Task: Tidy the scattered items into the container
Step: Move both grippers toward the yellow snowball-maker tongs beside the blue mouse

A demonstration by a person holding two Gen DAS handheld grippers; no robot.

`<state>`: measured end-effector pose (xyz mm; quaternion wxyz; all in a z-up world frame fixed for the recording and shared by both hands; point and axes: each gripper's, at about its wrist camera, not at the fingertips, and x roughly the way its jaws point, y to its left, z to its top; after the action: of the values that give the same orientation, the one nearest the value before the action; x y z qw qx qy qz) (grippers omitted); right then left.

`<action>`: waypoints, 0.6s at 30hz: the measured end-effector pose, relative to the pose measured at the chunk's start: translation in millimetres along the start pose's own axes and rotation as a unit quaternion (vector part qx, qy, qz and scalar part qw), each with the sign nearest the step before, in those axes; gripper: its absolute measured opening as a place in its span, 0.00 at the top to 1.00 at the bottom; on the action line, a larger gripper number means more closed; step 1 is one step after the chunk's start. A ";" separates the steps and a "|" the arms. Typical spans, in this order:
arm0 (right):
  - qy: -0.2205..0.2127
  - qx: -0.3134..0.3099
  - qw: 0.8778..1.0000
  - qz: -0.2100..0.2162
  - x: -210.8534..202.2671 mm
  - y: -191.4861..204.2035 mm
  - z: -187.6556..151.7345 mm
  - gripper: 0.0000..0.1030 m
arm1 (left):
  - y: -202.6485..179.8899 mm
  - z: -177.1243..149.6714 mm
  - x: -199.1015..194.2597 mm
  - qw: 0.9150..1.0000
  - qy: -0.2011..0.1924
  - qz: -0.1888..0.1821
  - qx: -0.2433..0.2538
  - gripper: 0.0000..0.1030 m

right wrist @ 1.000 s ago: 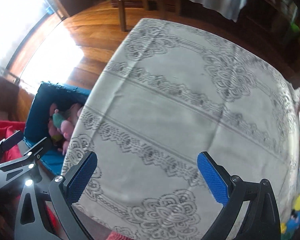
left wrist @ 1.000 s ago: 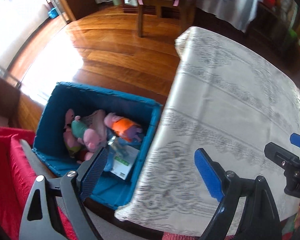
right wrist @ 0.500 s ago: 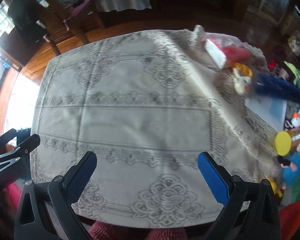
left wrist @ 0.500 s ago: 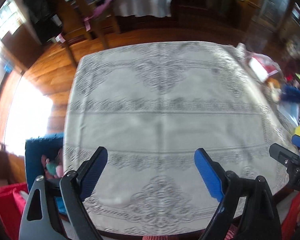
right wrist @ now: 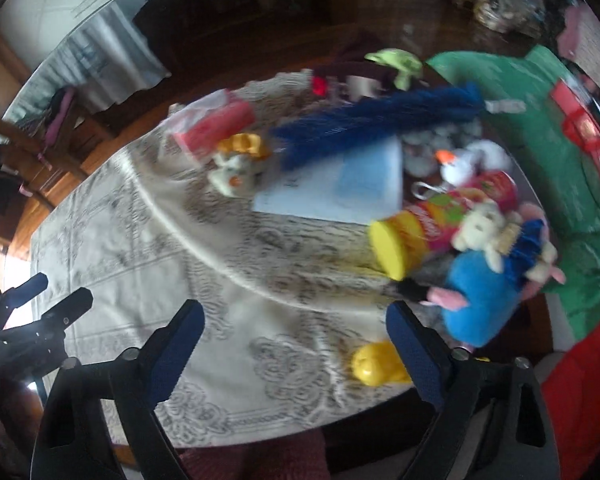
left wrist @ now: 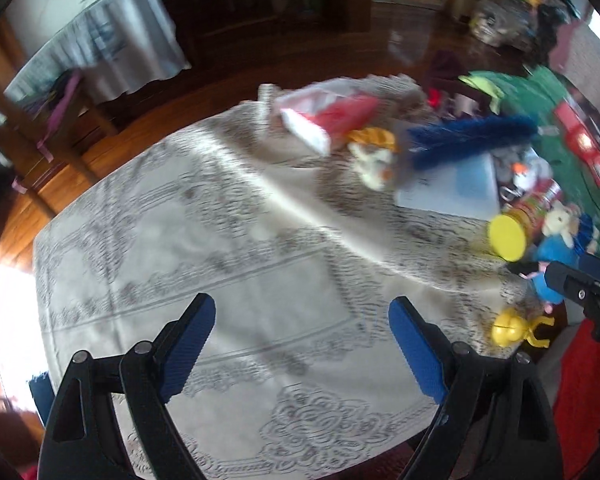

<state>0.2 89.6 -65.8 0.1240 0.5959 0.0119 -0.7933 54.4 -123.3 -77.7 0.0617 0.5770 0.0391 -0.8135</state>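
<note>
Scattered items crowd the right side of a table under a pale patterned tablecloth: a long fuzzy blue brush, a flat light-blue box, a tipped snack can with a yellow lid, a blue plush toy and a small yellow plastic figure. The left gripper and right gripper both hover above the cloth, jaws spread wide and empty. The yellow figure lies just beside the right gripper's right finger.

Left gripper wide open, blue pads spread, nothing between jaws. Right gripper likewise wide open, empty. Both level, side by side, pointing forward.
</note>
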 end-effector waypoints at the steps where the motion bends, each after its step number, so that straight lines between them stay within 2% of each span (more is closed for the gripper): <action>1: 0.001 0.017 1.000 -0.005 -0.4 -15.2 -5.4 0.21 | -11.3 -0.3 4.1 1.000 0.002 -0.008 0.014 0.13; 2: 0.001 0.034 0.999 -0.011 -0.8 -30.3 -10.9 0.24 | -24.7 -0.9 8.0 0.999 0.004 -0.016 0.031 0.13; 6: 0.002 0.090 0.995 -0.032 -3.8 -79.8 -40.7 0.24 | -77.5 -12.1 22.7 0.994 0.013 -0.054 0.095 0.13; 13: 0.007 0.159 0.985 -0.072 -0.3 -144.7 -104.8 0.24 | -160.1 -45.7 60.2 0.974 0.041 -0.116 0.187 0.13; 18: 0.012 0.194 0.977 -0.084 11.6 -184.0 -141.3 0.24 | -205.6 -62.0 82.3 0.963 0.048 -0.123 0.234 0.13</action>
<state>91.6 289.4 -141.4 -0.0611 0.6148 -0.0908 -0.7811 55.5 83.9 -177.4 -0.1773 0.6042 -0.0792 -0.7728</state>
